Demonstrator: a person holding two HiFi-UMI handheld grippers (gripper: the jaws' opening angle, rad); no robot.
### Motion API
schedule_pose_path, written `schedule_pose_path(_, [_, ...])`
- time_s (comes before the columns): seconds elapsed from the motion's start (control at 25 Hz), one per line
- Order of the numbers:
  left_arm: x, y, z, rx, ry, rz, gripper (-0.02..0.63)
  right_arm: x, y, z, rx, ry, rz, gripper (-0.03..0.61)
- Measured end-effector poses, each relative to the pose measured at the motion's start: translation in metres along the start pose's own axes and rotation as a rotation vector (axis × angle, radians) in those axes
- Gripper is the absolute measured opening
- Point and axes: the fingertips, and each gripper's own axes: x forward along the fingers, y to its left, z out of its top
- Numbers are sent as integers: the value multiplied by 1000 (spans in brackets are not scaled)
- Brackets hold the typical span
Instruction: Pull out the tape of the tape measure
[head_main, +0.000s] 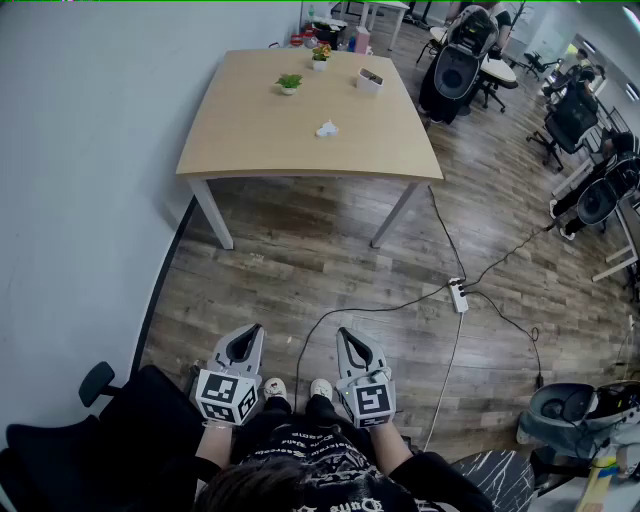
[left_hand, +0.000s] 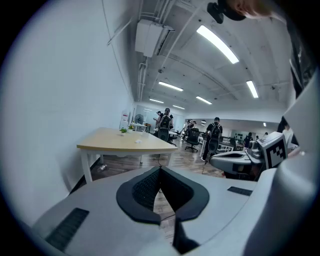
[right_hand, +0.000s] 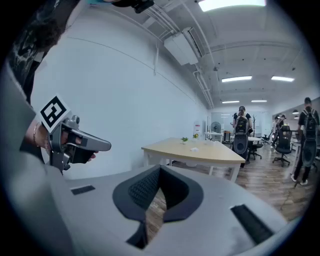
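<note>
Presently left claw (head_main: 247, 332) and right claw (head_main: 346, 334) are both fully together, empty, side by side over the wooden floor (head_main: 300, 270); counter (head_main: 250, 140) stands well ahead across open floor; boxy item (head_main: 370, 80), probably the tape measure, sits near its far edge.

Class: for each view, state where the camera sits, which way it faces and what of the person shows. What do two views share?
Head view: on the head, facing steeply down at floor and table; shows left gripper, right gripper, shoes.
Left gripper view: on the left gripper, along its shut jaws toward the table; right gripper at right.
Right gripper view: on the right gripper, along its shut jaws toward the table; left gripper at left.
Shared: all see the table.
</note>
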Motion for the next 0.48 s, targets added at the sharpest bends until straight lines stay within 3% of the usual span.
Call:
schedule_pose_path(0.2, [-8, 17, 8, 60, -14, 23, 3, 3, 2, 3, -21, 7, -11, 6])
schedule_pose_path(0.48, [-10, 17, 10, 8, -49, -13, 5, 5, 0, 8, 13, -8, -47, 6])
